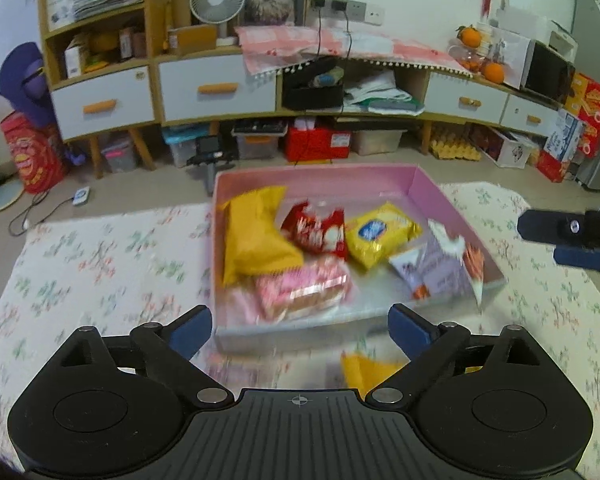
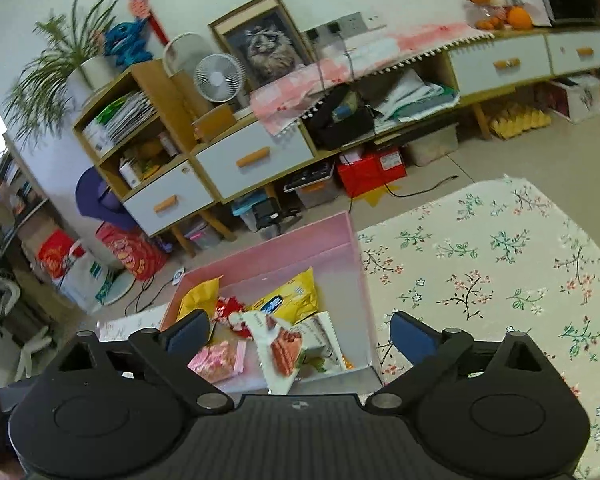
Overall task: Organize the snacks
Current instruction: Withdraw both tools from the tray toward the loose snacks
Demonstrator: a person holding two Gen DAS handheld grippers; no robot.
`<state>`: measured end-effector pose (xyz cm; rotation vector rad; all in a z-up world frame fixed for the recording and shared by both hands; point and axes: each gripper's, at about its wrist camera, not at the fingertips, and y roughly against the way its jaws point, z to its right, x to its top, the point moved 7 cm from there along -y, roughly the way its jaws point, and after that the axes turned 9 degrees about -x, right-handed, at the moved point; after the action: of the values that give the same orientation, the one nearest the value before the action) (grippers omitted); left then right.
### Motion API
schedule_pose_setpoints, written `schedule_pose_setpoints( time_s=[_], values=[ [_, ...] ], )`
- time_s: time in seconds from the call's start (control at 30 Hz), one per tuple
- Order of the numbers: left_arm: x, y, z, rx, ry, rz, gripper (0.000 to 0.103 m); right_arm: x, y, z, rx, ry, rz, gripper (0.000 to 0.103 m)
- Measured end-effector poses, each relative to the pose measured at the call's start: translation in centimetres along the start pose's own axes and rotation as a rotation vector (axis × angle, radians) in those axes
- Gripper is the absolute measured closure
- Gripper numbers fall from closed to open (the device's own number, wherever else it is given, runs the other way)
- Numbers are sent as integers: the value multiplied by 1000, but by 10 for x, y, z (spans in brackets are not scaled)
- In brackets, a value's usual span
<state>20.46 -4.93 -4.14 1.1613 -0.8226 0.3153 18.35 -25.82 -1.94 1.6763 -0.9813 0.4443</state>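
Note:
A pink box [image 1: 432,188] stands on the floral tablecloth and holds several snack packs: an orange bag [image 1: 256,236], a red pack [image 1: 316,230], a yellow pack [image 1: 380,236], a pink pack [image 1: 300,288] and a white-purple pack [image 1: 436,268]. My left gripper [image 1: 300,330] is open and empty, just before the box's near wall. A yellow pack [image 1: 370,372] lies on the cloth under it. My right gripper [image 2: 300,332] is open and empty above the box's [image 2: 300,236] right near corner; a white-red pack [image 2: 284,350] lies below it. The right gripper also shows at the left wrist view's right edge [image 1: 572,236].
A floral tablecloth [image 2: 480,264] covers the table to the right of the box and to its left [image 1: 100,264]. Beyond the table's far edge stand a wooden cabinet with white drawers [image 1: 220,88], a fan [image 1: 218,0] and floor boxes [image 1: 318,142].

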Motion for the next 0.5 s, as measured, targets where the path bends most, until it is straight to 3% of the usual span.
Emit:
schedule_pose_setpoints(
  time_s=[0.2,0.37,0.5],
  values=[
    [-28,21,-1,54,-26,-44,6,-11,14,-11,24,72,-15,24],
    [-55,29,-6,47,49,-112,6,-28,24,-20,45,148,-36,24],
    [-68,34,-6,31,33,-126,6,-41,33,-22,57,209,-34,24]
  ],
)
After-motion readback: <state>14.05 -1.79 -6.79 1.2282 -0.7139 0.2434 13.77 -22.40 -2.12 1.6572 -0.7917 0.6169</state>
